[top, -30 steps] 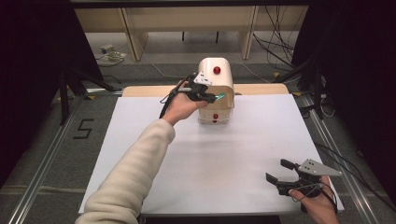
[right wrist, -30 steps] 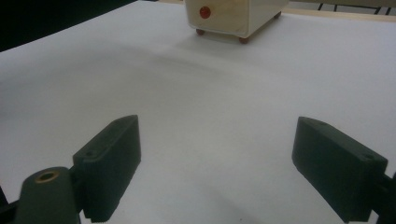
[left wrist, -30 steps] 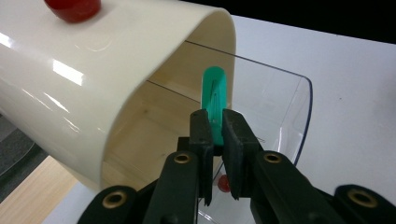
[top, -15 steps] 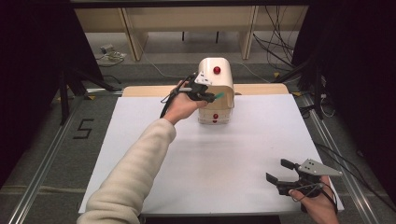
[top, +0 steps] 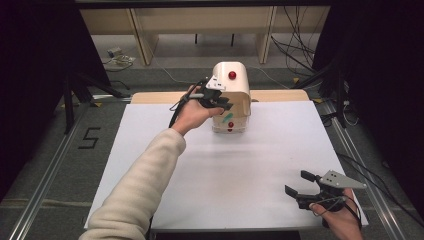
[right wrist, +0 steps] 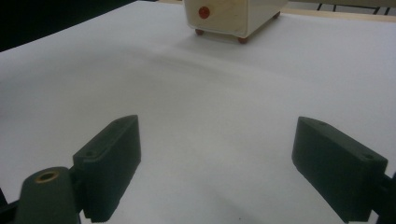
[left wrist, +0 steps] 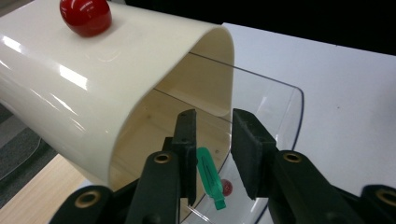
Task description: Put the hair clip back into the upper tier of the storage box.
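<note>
A cream box [top: 235, 92] with a red knob [top: 232, 75] on top stands at the far middle of the white sheet. Its clear curved door [left wrist: 275, 121] hangs open. My left gripper [top: 225, 102] hovers at the box's open front, and its jaws have just been opening. A small green peg [left wrist: 210, 177] sits below and between them, loose, with neither pad pressing on it. The same peg [top: 227, 118] shows against the box front in the high view. My right gripper [top: 296, 182] rests open near the front right, with nothing between its fingers [right wrist: 112, 163].
The white sheet [top: 240, 170] covers the table, with a wooden strip [top: 150, 97] along its far edge. A second red knob [right wrist: 203, 12] sits low on the box front. Metal rails [top: 45, 195] run along both sides, and cables lie on the floor beyond.
The left jaws have parted, and the green peg has slipped from between their tips down in front of the box. The right gripper has stayed still.
</note>
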Available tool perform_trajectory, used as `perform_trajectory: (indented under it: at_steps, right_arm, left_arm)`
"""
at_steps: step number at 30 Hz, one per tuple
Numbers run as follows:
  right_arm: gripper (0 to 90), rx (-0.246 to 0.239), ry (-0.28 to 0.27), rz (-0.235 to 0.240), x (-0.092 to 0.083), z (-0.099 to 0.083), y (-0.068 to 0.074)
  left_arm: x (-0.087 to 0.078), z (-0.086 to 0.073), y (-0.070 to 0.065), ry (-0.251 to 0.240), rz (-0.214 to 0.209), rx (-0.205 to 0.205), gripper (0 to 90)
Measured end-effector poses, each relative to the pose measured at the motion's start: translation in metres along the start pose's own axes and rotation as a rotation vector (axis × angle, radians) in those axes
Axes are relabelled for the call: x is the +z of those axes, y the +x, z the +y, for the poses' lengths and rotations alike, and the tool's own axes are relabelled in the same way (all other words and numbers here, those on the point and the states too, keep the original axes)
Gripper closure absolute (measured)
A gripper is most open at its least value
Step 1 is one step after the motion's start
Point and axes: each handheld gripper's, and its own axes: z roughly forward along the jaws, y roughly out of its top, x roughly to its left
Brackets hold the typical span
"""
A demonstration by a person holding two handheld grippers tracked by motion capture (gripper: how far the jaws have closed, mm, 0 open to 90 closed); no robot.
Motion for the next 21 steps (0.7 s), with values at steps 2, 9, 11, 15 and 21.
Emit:
perform_trajectory:
  at_steps: [2, 9, 11, 15, 21]
  right_arm:
    - [16.3, 0.001, 0.002, 0.001, 0.0, 0.0, 0.0]
    - [16.3, 0.002, 0.0, 0.003, 0.0, 0.0, 0.001]
    - [16.3, 0.0, 0.0, 0.001, 0.0, 0.0, 0.0]
    - [16.3, 0.0, 0.0, 0.002, 0.0, 0.0, 0.0]
    - [16.3, 0.001, 0.001, 0.001, 0.0, 0.0, 0.0]
  left_arm:
    - [-0.004, 0.001, -0.001, -0.011, 0.005, -0.003, 67.9]
    - [-0.012, 0.0, 0.0, -0.018, -0.001, -0.025, 65.4]
    - [-0.015, 0.0, -0.001, -0.025, -0.005, -0.034, 64.3]
    - [-0.02, -0.001, -0.003, -0.034, -0.013, -0.043, 59.1]
    - [-0.029, -0.002, -0.005, -0.041, -0.001, -0.064, 47.3]
